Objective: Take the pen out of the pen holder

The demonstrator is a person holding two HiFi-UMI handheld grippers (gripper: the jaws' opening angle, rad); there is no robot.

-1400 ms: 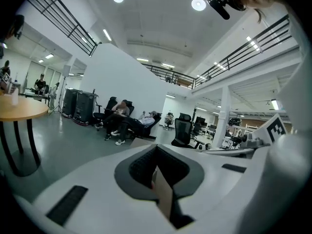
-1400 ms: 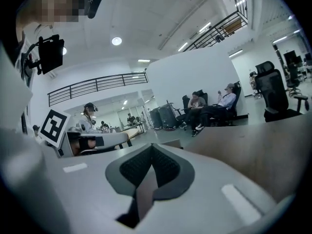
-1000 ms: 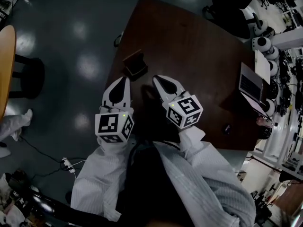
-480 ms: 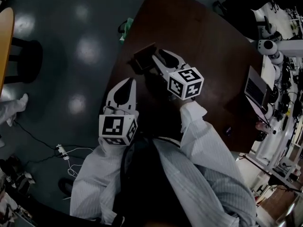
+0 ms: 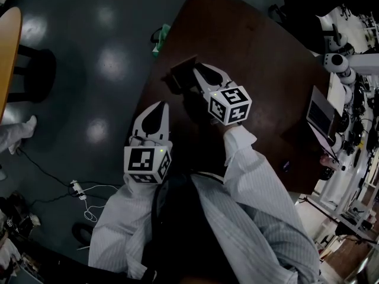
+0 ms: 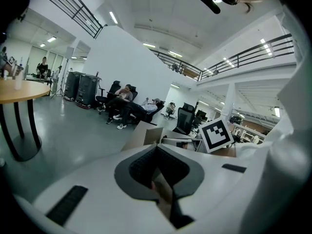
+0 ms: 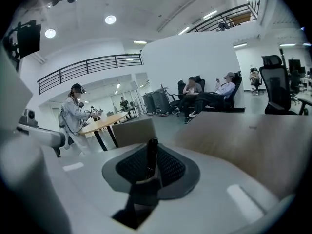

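The right gripper (image 5: pixel 200 71) is reaching over the near corner of the dark brown table (image 5: pixel 260 58), and its tips are sitting right at the pen holder (image 5: pixel 181 73), a small dark box standing close to the table's edge. In the right gripper view, its 2 jaws are closing around the pen (image 7: pixel 151 156). The black pen is standing upright between the pads, which are looking to be touching it on both sides, and its top is poking just above them. The pen holder (image 7: pixel 132 131) is showing directly behind the pen as a grey-brown box, so the pen is being held at the holder's mouth. The left gripper (image 5: pixel 159 106) is hovering lower and to the left, near the table's edge and apart from the holder. Its jaws are resting with the tips together and nothing between them.
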